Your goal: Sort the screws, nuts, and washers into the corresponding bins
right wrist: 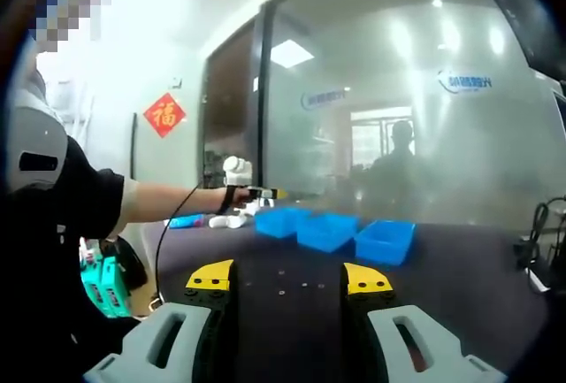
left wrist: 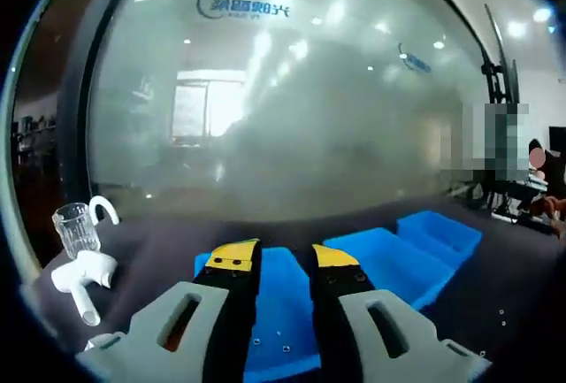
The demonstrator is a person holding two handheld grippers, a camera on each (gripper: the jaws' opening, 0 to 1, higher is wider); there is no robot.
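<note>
Three blue bins stand in a row on the dark table: the nearest [left wrist: 274,312], the middle [left wrist: 389,264] and the far one [left wrist: 439,233]. My left gripper [left wrist: 283,257] hovers just over the nearest bin, open, with nothing between its yellow tips. Tiny bright pieces of hardware [left wrist: 500,317] lie on the table to the right. From the right gripper view the bins [right wrist: 325,230] sit across the table, with small pieces of hardware [right wrist: 283,282] scattered in front. My right gripper [right wrist: 288,277] is open and empty, well short of them. A person's outstretched arm holds the left gripper [right wrist: 256,192] above the leftmost bin [right wrist: 281,220].
A clear glass cup [left wrist: 76,228] on a white holder [left wrist: 81,275] stands left of the bins. White items [right wrist: 226,220] lie beside the leftmost bin. A frosted glass wall [left wrist: 292,91] runs behind the table. A green box [right wrist: 102,284] sits low at the left; cables [right wrist: 539,224] at the right.
</note>
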